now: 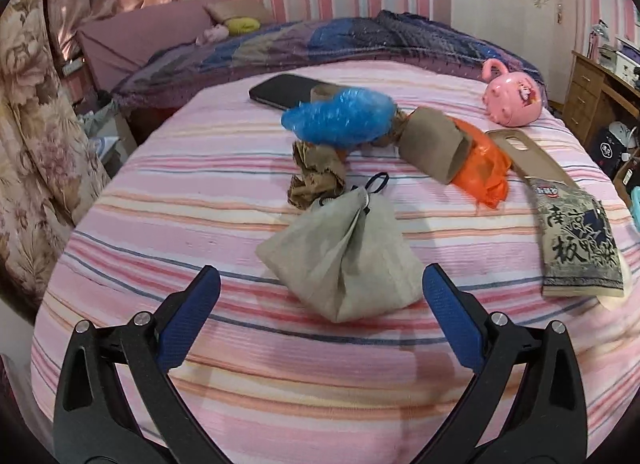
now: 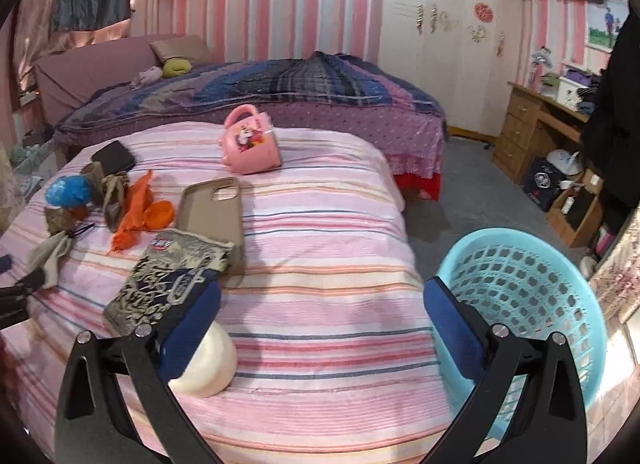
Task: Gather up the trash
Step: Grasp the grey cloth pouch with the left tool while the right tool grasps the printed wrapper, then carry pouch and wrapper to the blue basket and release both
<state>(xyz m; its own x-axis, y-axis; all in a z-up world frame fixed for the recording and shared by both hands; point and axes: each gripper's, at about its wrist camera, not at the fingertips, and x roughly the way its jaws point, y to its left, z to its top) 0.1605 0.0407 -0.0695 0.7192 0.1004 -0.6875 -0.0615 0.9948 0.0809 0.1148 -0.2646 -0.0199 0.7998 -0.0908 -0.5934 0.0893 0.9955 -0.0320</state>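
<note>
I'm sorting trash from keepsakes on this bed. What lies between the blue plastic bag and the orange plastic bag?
In the left wrist view, a flattened brown cardboard tube lies between the blue plastic bag and the orange plastic bag, overlapping the orange one.

Pink bedsheet [image 1: 224,191] crossed by white, peach and thin blue stripes. Grey-beige cloth pouch [image 1: 340,260] near; crumpled brown paper [image 1: 314,177] just beyond. Bright blue plastic bag [image 1: 340,117], orange plastic bag [image 1: 484,167], brown cardboard tube [image 1: 430,143]. Black phone [image 1: 282,91] far. Pink mug [image 2: 250,143] (cartoon print, red and black). Tan phone case [image 2: 214,209]. Grey packet [image 1: 576,248] with dark blue lettering. Turquoise basket [image 2: 520,296] at right.
</note>
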